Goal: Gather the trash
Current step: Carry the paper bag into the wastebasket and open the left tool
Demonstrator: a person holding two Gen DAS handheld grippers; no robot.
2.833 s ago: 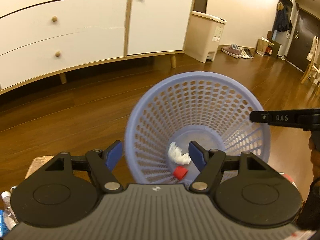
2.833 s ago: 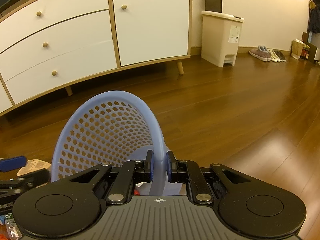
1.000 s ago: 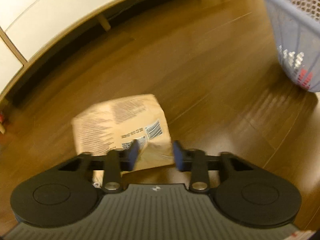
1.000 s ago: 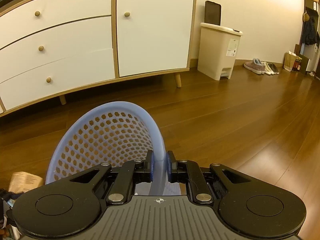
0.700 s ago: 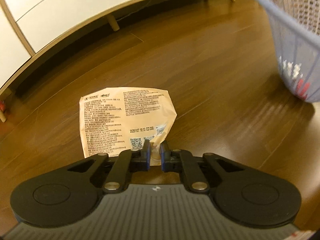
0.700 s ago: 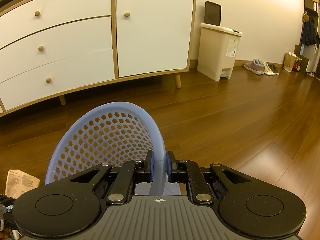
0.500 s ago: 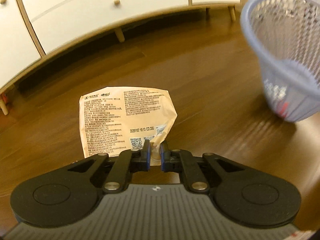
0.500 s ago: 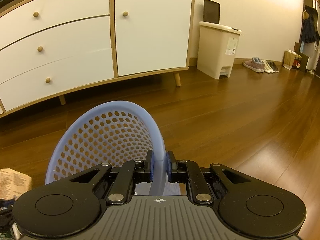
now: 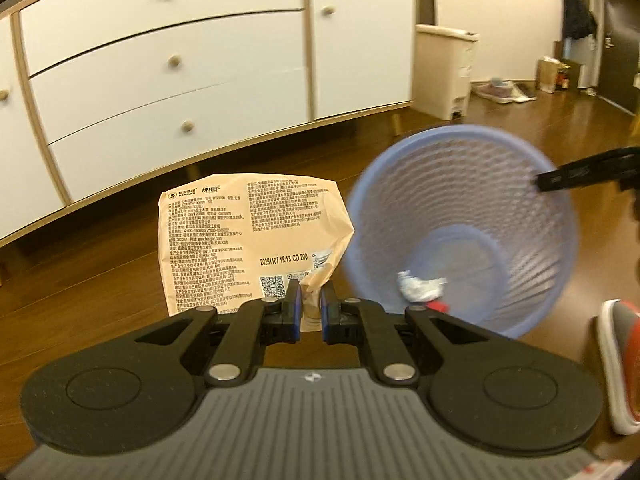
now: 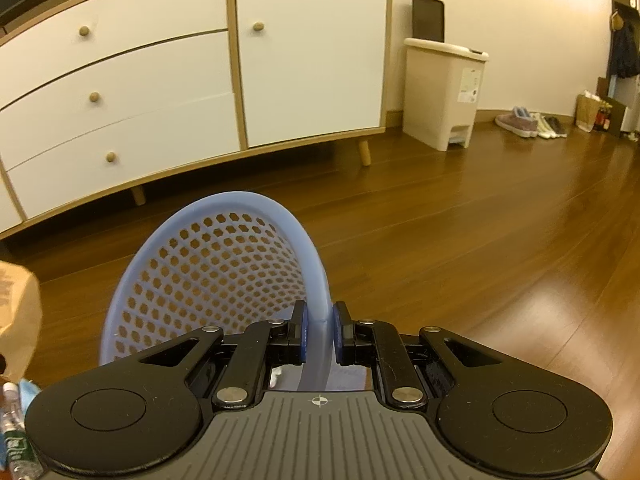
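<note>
Left wrist view.
- Left tool (image 9: pixel 307 307): jaws nearly together, clamped on the crumpled lower corner of the paper wrapper (image 9: pixel 248 236). The tan printed sheet stands up ahead of the tool, clear of the floor (image 9: pixel 100 292).
- Blue basket (image 9: pixel 464 232): ahead and to the right of the tool, mouth tilted toward it. Contents: a white crumpled scrap (image 9: pixel 418 289) and a small red piece (image 9: pixel 438 305) at the bottom.
- Right tool, seen from here only as a black finger (image 9: pixel 584 171) at the basket's far right rim.
- Background: white sideboard (image 9: pixel 180 80) and a beige pedal bin (image 9: pixel 444 68), well beyond the tool.
- Step judged in hand: carrying the wrapper to the basket. To do it well, swing right until the whole sheet sits over the mouth, lower the free top edge inside first, then part the jaws. The grip is on one corner only, so the sheet may flap or catch the rim; a steady move suits it.

Right wrist view.
- Right tool (image 10: pixel 319 336): jaws close together, clamped across the basket rim (image 10: pixel 316 276), one pad inside and one outside. The mesh wall rises ahead and to the left of the tool.
- Wrapper (image 10: pixel 18 312): an edge shows at the far left of the tool, just outside the basket.
- A bottle (image 10: pixel 12 432) lies low on the left, partly cut off.
- Advice: hold the basket tilted toward the left tool and keep it steady.
</note>
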